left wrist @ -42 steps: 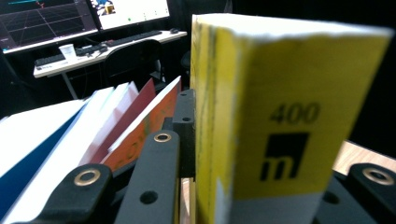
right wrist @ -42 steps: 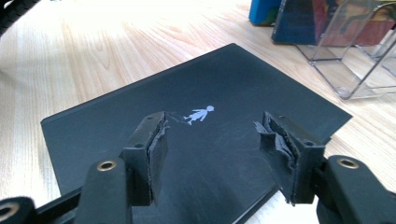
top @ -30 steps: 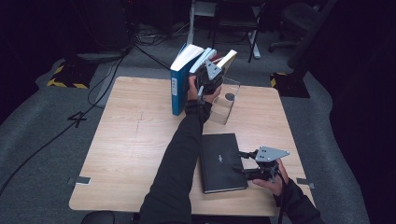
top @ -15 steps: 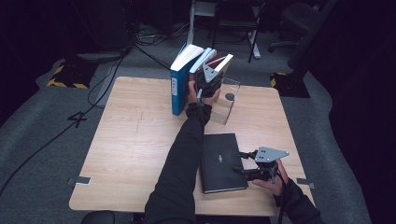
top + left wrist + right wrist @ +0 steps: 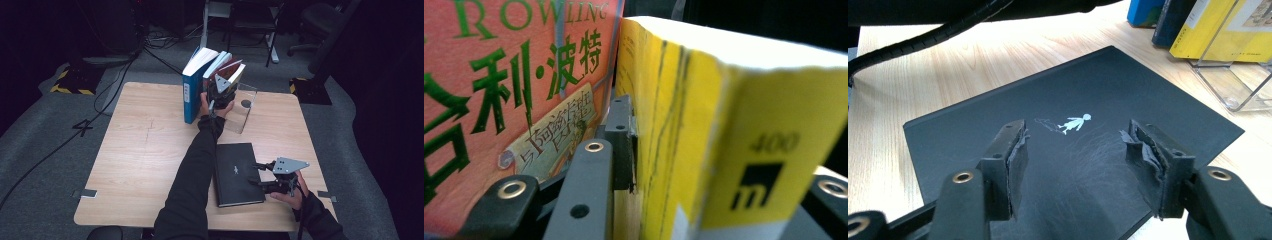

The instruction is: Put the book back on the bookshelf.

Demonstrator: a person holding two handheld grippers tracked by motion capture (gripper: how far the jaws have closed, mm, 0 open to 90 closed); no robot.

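Wooden table [image 5: 140, 165] carries a clear bookend [image 5: 243, 107], against which the left gripper [image 5: 221, 95], clamped on a yellow book [image 5: 704, 150], seems to be seating it, release likely next, while the right gripper [image 5: 1075, 165] hangs open over a black book [image 5: 235, 175].

The high view looks forward and down from above the person's side onto the whole light wooden table [image 5: 145, 165]. The left gripper view sits very close against a thick yellow paperback book [image 5: 724, 150] beside a red-covered book [image 5: 499, 90]. The right gripper view looks low across a flat black hardcover book [image 5: 1073, 160], shared with the high view [image 5: 235, 175], toward that same yellow book [image 5: 1208, 30].
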